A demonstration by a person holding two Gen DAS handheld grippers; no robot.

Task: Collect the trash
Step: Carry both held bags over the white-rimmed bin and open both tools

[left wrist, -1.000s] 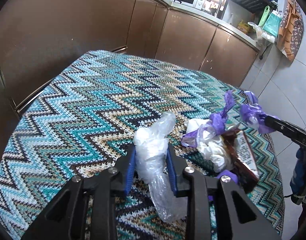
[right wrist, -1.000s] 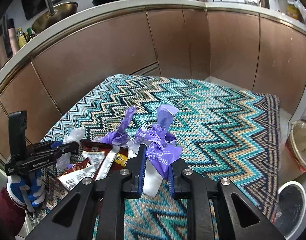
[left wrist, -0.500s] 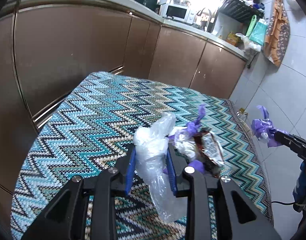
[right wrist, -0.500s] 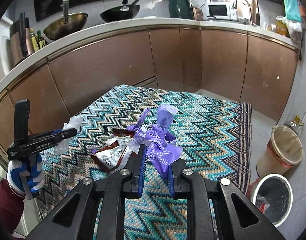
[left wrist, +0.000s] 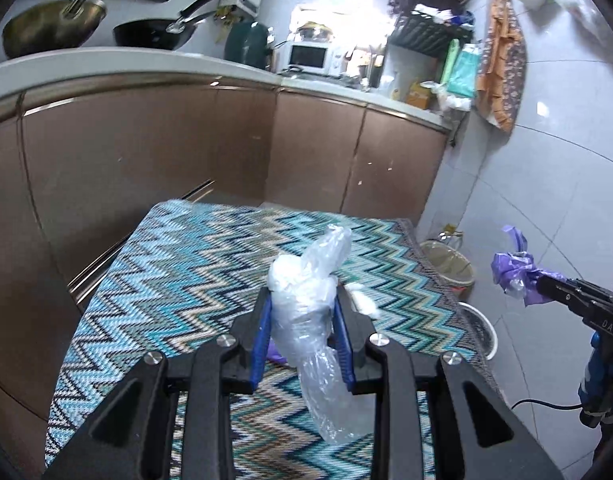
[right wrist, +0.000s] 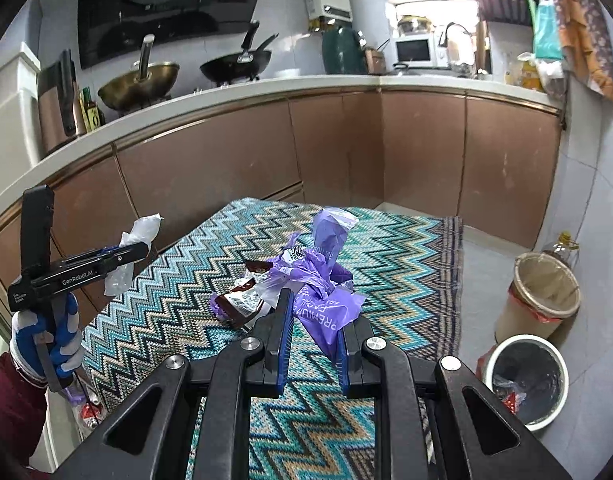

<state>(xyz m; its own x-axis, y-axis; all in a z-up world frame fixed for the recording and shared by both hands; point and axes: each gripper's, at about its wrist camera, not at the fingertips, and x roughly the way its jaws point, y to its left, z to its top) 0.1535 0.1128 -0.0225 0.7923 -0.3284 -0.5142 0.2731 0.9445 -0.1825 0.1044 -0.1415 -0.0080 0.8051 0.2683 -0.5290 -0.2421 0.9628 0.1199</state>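
The left gripper [left wrist: 303,332] has its jaws narrowed on a crumpled clear plastic bag [left wrist: 306,300], held above the zigzag-patterned counter [left wrist: 178,280]. The right gripper [right wrist: 314,336] pinches a purple plastic bag [right wrist: 326,300] in its jaws, over brown wrappers [right wrist: 242,304] lying on the cloth. On the floor beyond, a white bin [right wrist: 560,376] holds scraps of trash; beside it stands a tan bin [right wrist: 522,312], contents unclear.

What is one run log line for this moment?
left gripper: shut on clear plastic wrap | right gripper: shut on purple bag | brown wrapper: on table
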